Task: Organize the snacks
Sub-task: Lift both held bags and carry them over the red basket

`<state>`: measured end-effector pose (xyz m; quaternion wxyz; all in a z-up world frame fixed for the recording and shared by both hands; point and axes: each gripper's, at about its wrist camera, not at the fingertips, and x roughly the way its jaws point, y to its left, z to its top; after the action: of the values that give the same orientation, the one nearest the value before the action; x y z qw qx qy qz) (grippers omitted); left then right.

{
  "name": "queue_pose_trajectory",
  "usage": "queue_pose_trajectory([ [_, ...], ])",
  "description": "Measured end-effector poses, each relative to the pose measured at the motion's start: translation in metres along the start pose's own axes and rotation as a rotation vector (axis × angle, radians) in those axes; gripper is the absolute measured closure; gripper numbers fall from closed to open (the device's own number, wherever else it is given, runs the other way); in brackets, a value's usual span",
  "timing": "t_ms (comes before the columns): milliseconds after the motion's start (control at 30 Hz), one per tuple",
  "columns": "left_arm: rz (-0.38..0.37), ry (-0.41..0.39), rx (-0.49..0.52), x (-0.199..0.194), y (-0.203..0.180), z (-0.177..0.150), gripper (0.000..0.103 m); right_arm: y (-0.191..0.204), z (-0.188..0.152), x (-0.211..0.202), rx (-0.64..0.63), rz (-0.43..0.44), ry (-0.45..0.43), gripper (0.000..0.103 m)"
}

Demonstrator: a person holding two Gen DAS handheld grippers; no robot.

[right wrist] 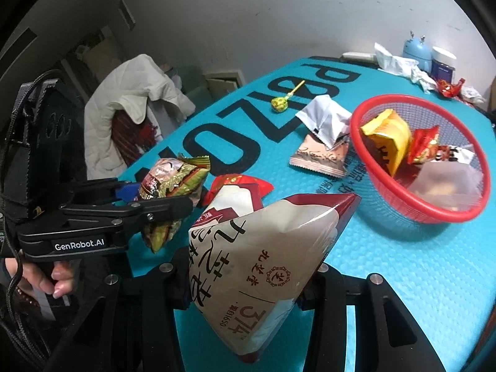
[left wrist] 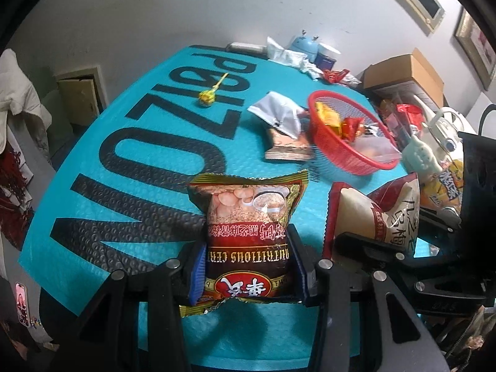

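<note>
My left gripper (left wrist: pixel 248 266) is shut on a red and gold cereal packet (left wrist: pixel 248 232), held above the teal mat; it also shows in the right wrist view (right wrist: pixel 167 186). My right gripper (right wrist: pixel 245 282) is shut on a large cream and dark-red snack bag (right wrist: pixel 257 260), which also shows in the left wrist view (left wrist: pixel 381 210). A red mesh basket (right wrist: pixel 372 183) with several wrapped snacks stands to the right and ahead; it also shows in the left wrist view (left wrist: pixel 322 139). A white pouch (right wrist: pixel 325 117), a pink packet (right wrist: pixel 319 155) and a yellow lollipop (right wrist: pixel 280 103) lie on the mat.
The teal mat (left wrist: pixel 130 167) with black letters covers the table. At the far edge are a blue toy (right wrist: pixel 417 51), a jar (right wrist: pixel 443 62) and crumpled wrappers (right wrist: pixel 400 63). Cardboard boxes (left wrist: pixel 409 74) and clutter stand right of the basket. A chair with a white jacket (right wrist: pixel 124 108) is at the left.
</note>
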<state>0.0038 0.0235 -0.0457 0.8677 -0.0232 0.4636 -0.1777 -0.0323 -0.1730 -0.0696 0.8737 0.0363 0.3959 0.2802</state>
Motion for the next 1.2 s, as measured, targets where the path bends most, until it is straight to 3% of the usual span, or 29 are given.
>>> queue_pose_trajectory([
  [633,-0.115,-0.053,0.156,-0.012,-0.076,0.014,0.059,-0.030,-0.019,-0.064,0.073,-0.125,-0.098,0.058],
  [1200,-0.154,-0.126,0.313,-0.004,-0.118,0.080,0.059,-0.071,0.022,-0.105,0.109,-0.329,-0.178,0.058],
])
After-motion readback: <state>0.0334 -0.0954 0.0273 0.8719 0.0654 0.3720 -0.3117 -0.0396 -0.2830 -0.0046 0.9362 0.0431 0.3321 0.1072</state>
